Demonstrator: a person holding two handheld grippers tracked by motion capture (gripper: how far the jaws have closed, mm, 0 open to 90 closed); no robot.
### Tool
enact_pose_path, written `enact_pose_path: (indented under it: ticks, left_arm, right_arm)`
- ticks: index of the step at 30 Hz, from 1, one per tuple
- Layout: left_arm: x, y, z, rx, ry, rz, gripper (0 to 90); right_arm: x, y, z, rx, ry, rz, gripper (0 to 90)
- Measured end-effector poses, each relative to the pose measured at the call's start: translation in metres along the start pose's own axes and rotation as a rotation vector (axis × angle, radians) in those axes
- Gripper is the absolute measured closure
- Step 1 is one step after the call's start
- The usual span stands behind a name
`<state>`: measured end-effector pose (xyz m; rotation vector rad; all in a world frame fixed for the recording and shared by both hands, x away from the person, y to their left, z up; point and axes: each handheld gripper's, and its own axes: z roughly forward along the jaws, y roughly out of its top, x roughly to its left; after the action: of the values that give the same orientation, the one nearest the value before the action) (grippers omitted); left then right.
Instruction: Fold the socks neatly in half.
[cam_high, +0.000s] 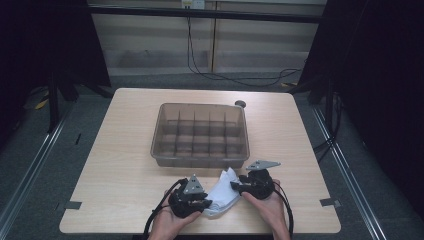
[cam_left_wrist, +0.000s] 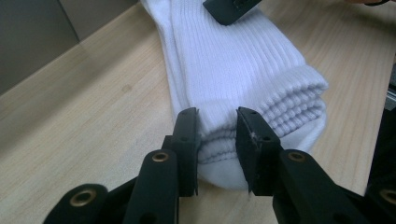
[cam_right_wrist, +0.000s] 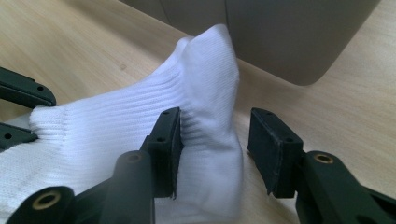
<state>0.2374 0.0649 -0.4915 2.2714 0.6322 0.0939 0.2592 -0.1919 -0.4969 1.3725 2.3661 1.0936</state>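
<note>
The folded white socks (cam_high: 220, 197) lay on the surface (cam_high: 125, 150) just before the divided bin (cam_high: 200, 134). The left tool (cam_left_wrist: 217, 140) was clenched on the cuff end; the right tool (cam_right_wrist: 215, 149) stood released, one pad touching the toe. Seemingly mid-fold; next, the right should regrip.

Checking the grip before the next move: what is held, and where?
Left gripper clamps the folded white socks at the cuff end. Right gripper straddles the other end, jaws open.
</note>
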Motion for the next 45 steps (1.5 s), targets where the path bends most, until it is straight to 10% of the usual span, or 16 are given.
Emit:
enact_pose_path:
  ticks: [26, 45]
  left_arm:
    - [0.002, -0.003, 0.003, -0.036, -0.009, -0.03, 69.6]
    - [0.001, 0.002, 0.01, -0.042, 0.005, -0.036, 69.4]
  right_arm:
    - [0.007, 0.009, -0.016, -0.031, 0.036, -0.019, 81.9]
    - [0.055, 0.024, -0.032, -0.048, 0.072, -0.162, 81.1]
